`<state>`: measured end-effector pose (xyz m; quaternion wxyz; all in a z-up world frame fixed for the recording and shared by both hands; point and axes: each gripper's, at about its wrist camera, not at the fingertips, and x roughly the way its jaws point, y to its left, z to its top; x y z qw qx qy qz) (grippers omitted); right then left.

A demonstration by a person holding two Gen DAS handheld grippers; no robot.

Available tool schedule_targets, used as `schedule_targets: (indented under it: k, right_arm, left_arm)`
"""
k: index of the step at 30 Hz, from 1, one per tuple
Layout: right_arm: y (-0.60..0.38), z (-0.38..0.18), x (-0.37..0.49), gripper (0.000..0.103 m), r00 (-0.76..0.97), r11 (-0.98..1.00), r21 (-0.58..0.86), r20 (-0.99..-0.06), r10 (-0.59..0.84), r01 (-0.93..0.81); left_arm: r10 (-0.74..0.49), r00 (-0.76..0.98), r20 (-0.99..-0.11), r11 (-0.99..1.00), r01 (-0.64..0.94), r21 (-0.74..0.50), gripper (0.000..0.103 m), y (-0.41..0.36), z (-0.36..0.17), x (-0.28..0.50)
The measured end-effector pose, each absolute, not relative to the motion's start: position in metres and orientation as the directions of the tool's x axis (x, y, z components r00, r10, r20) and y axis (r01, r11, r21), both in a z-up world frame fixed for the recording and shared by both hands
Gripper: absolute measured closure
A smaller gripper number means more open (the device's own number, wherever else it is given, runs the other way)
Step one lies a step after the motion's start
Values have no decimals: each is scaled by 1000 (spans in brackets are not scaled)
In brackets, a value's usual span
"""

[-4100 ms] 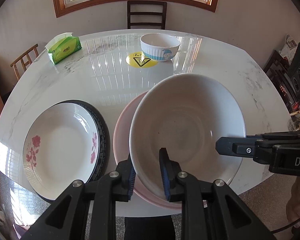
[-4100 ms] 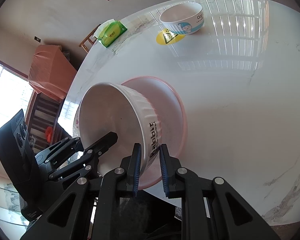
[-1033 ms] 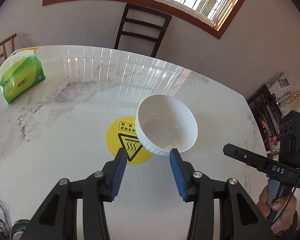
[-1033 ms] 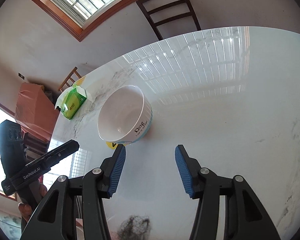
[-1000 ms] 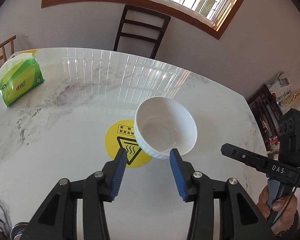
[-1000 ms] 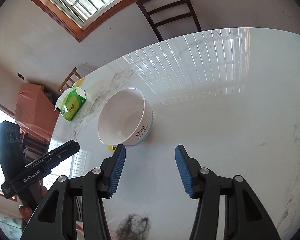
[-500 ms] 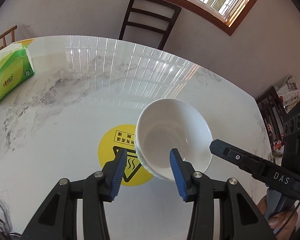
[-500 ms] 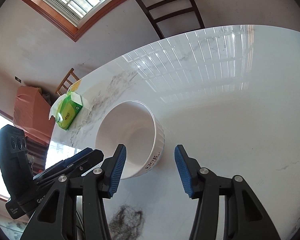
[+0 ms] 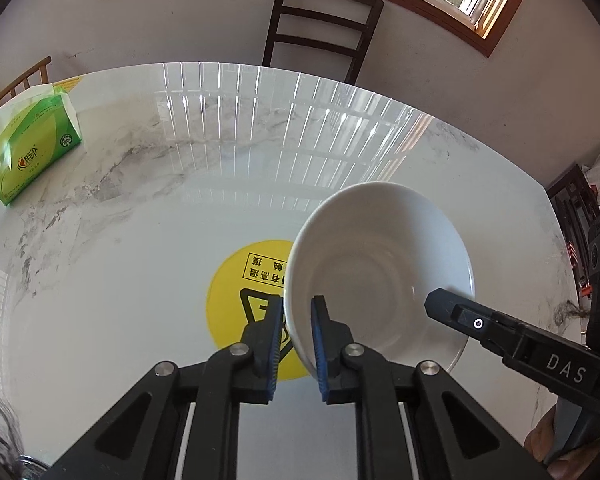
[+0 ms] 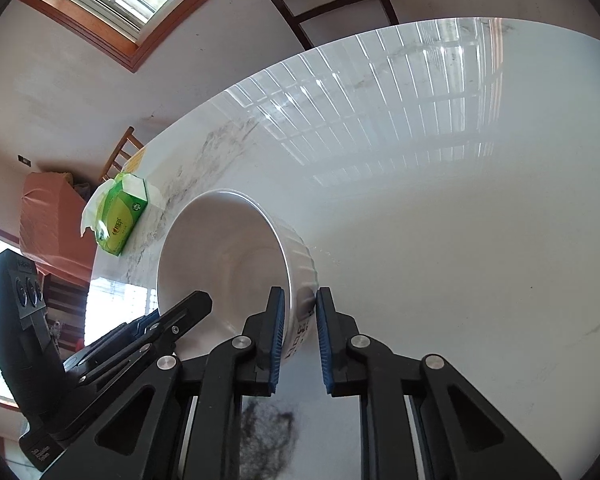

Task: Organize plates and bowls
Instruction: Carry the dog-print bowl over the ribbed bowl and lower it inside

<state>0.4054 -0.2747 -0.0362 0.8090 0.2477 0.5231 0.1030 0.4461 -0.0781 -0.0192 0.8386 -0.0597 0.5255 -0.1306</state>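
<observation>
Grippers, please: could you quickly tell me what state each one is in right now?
Left gripper: has just closed on the white bowl's near rim.
Right gripper: has just closed on the same bowl's ribbed wall.

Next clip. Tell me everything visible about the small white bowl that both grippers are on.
The white bowl is round, glossy, ceramic-looking and empty, with a ribbed outer wall and dark lettering near the right gripper. It sits upright on the marble table, partly over a yellow warning sticker. The left gripper clamps its near-left rim, one pad inside and one outside; the right gripper clamps the opposite rim likewise. Both sets of jaws have just closed on it.
</observation>
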Motion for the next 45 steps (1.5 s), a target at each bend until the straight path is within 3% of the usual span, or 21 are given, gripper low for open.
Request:
schedule_targets:
  k: [26,45]
  right_arm:
    - [-249,51,241,87,475,807,588,-697,537,-49]
    - [-220,33,154,87,424,803,589,-706,567,-91]
  left_arm:
    - [-339,512,-790,941,199,-274,86,-36,81,253]
    - [-341,497,-798,940,208,-272,86,-3,67,149]
